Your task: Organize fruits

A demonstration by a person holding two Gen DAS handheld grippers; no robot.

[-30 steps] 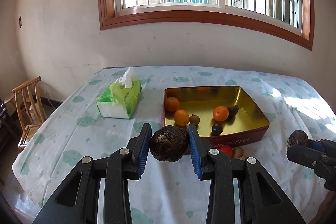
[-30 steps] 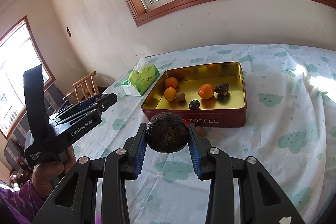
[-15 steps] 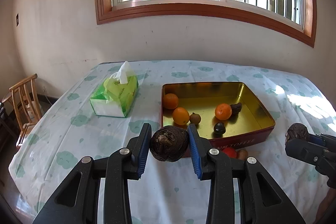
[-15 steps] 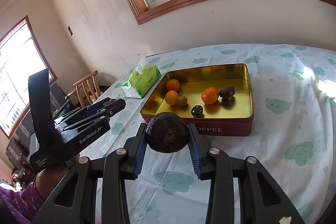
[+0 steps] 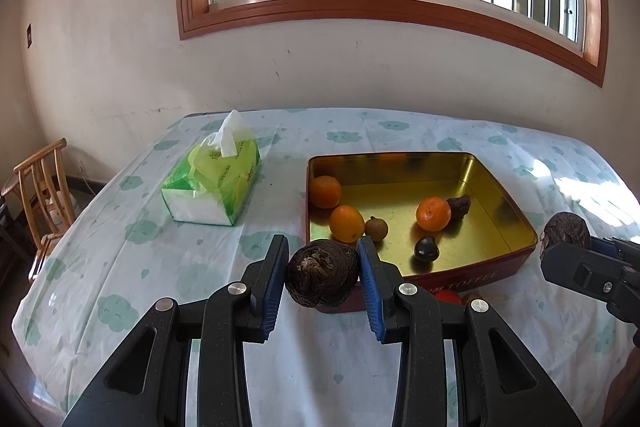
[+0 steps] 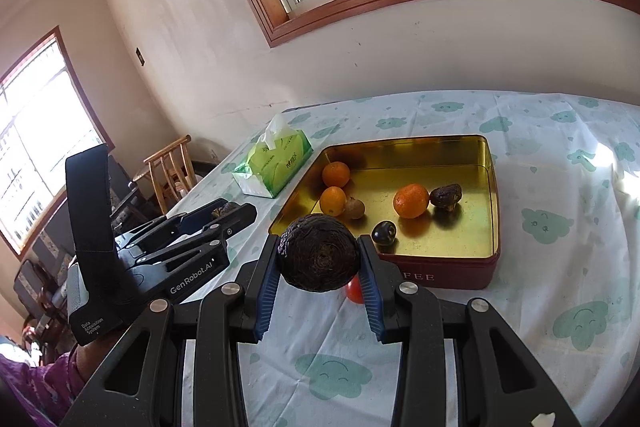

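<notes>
Cloud-print tablecloth [image 5: 192,267] under a barred window, left wrist view: the left gripper [image 5: 323,277] is clamped on a dark wrinkled fruit [image 5: 322,279] just short of the red tin [image 5: 472,277], which holds three oranges [image 5: 346,223], a small brown fruit [image 5: 376,227] and two dark pieces; a green tissue pack [image 5: 212,187] stands left of the tin, and the right gripper enters at the right edge. Right wrist view: the right gripper [image 6: 319,265] is clamped on a second dark wrinkled fruit [image 6: 318,258] above the cloth at the tin's near corner, a red fruit [image 6: 354,290] lies on the cloth beside the tin, and the left gripper is alongside at left.
</notes>
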